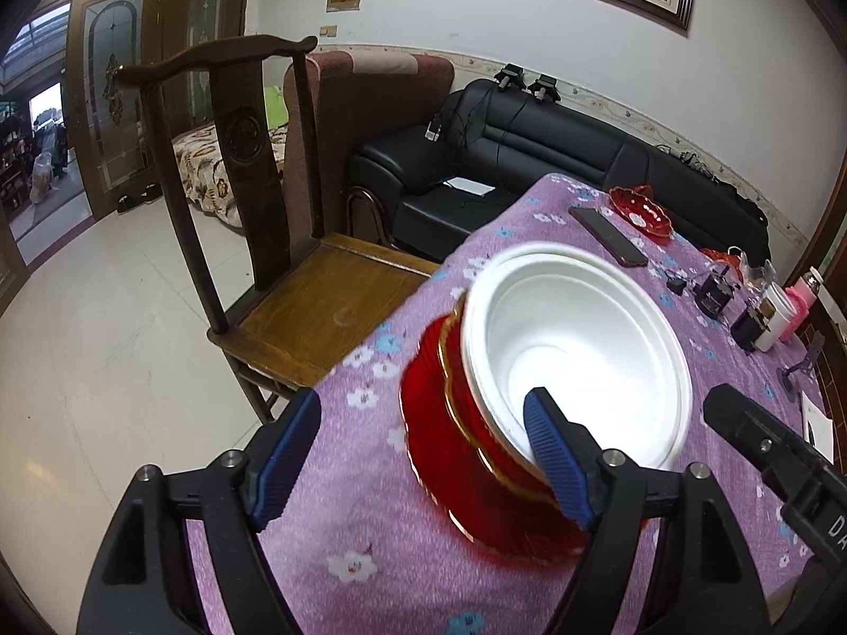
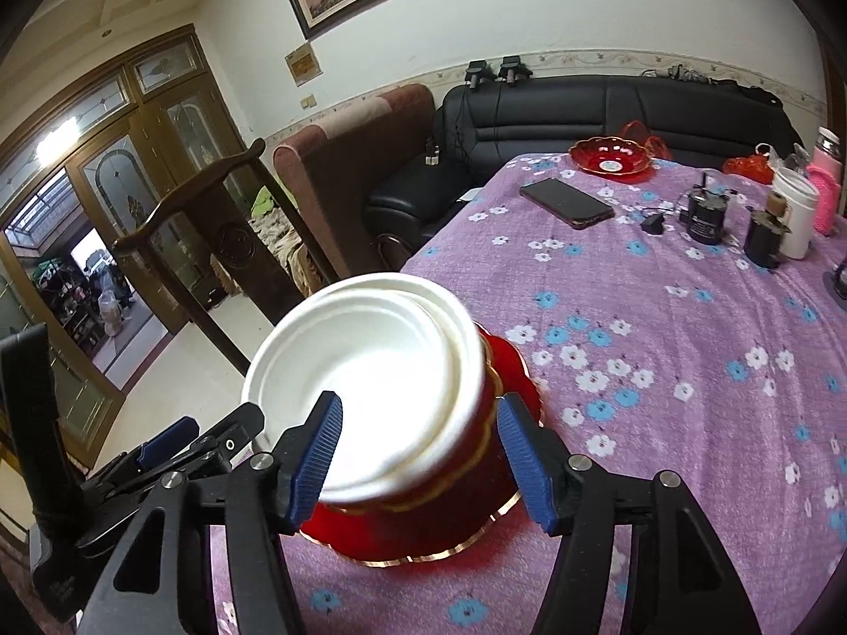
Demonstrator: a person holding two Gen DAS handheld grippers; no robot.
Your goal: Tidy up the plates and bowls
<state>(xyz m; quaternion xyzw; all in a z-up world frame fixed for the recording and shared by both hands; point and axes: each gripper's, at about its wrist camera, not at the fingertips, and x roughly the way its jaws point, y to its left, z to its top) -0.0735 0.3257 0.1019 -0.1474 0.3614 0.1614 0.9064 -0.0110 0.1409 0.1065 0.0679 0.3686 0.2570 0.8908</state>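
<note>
white bowls (image 2: 370, 391) are nested in a red bowl (image 2: 455, 476) with gold scalloped rim, set on a red gold-edged plate (image 2: 423, 545). tablecloth (image 2: 661, 397) is seen purple with white and blue flowers. gripper pads (image 1: 286, 455) are ribbed blue.

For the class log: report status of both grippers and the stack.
Left gripper open, right gripper open. White foam bowls nested in red gold-rimmed dishes, unheld. Nothing obstructing.

Letters "DA" on the right tongs (image 1: 826, 524) (cut off)
</note>
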